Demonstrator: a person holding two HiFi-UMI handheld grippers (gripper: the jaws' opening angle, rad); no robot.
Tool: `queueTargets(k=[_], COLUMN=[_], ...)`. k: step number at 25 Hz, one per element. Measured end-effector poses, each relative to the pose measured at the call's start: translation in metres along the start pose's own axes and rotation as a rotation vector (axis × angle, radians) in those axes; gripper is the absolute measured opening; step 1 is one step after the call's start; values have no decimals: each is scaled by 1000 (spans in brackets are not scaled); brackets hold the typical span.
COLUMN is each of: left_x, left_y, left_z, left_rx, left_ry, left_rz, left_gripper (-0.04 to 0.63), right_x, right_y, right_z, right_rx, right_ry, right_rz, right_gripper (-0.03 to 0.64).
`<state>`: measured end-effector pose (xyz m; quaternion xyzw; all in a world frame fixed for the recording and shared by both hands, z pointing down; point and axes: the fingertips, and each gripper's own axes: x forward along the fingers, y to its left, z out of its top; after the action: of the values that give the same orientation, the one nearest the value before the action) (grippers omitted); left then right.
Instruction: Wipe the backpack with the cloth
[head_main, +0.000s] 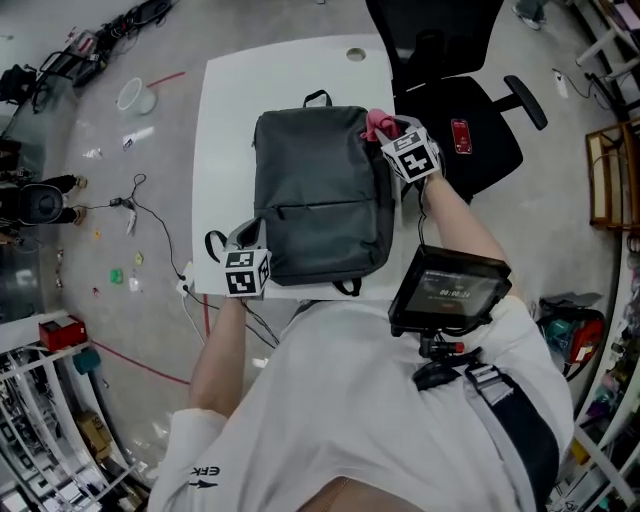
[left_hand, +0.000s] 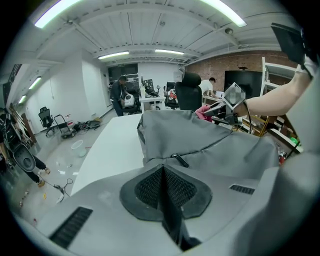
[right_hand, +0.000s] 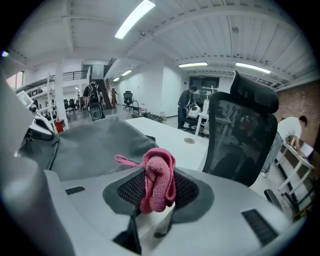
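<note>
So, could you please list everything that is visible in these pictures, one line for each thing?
backpack: one, dark grey, lying flat on the table
cloth: one, pink, at the backpack's far right corner
table: one, white, under the backpack
office chair: one, black, at the table's far right
red object: one, small, on the chair seat, too small to identify
bucket: one, white, on the floor left of the table
monitor: one, black, mounted at the person's chest
left gripper: one, grey, shut on a dark backpack strap
right gripper: one, grey, shut on the cloth
</note>
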<state>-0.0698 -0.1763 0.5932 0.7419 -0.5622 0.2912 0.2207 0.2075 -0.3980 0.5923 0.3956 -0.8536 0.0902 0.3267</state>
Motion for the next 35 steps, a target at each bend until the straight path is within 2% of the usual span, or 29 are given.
queueTargets(k=[7,13,19,32,35], left_x=[-2,3,6,4,5], left_y=[1,-2,-4,-9,-9], left_z=[-2,-3,-5,-6,-6], left_rx=[-13,-8,-20,0,6], left_ry=[-5,-2,-12,-30,-34], left_rz=[-4,-45,-79,-115,-121], left_gripper=[3,3,3,3,3], right_x=[-6,-25,-53,-123,-135], right_y=[10,38,58,104,122], right_z=[-10,-32,-56,-73,-82], right_rx=[3,-37,-10,-20,-49], right_ry=[41,111,157,174,208], right_rz=[25,111,155,259,316], right_gripper=[129,130,130,129,129])
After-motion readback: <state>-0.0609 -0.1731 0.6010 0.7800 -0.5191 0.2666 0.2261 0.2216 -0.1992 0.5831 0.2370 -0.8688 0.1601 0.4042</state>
